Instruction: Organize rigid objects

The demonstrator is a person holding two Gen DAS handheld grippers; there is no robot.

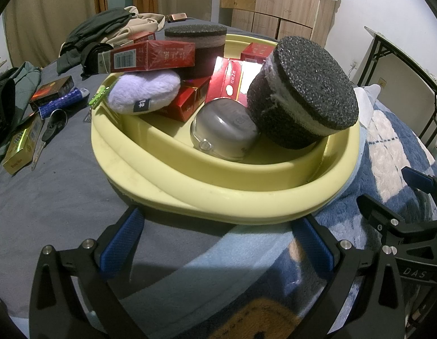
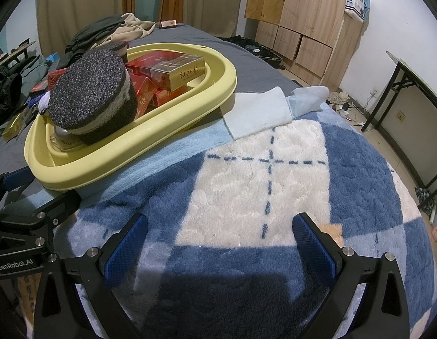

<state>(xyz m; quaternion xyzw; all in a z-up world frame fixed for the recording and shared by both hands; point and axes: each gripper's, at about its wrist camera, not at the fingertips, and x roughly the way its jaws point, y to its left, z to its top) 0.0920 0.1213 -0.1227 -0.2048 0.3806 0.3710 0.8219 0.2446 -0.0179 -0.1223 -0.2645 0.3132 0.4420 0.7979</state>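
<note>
On a bed with a grey sheet point(image 1: 49, 197) and a blue-and-white fleece blanket point(image 2: 275, 197), the yellow basin point(image 1: 218, 195) already looks well filled: red boxes point(image 1: 153, 56), two dark foam pucks point(image 1: 306, 90), a steel cup point(image 1: 224, 127) and a lilac pouch point(image 1: 142, 90) are heaped inside it. Left of the basin, a black box point(image 1: 52, 90), a blue tube point(image 1: 60, 103), scissors point(image 1: 46, 135) and a yellow box point(image 1: 21, 149) lie uncollected, so I'd judge the sorting mostly done. The left gripper point(image 1: 218, 243) hangs spread and empty just before the basin's near rim, the right gripper point(image 2: 218, 243) likewise spread over the blanket beside the basin.
</note>
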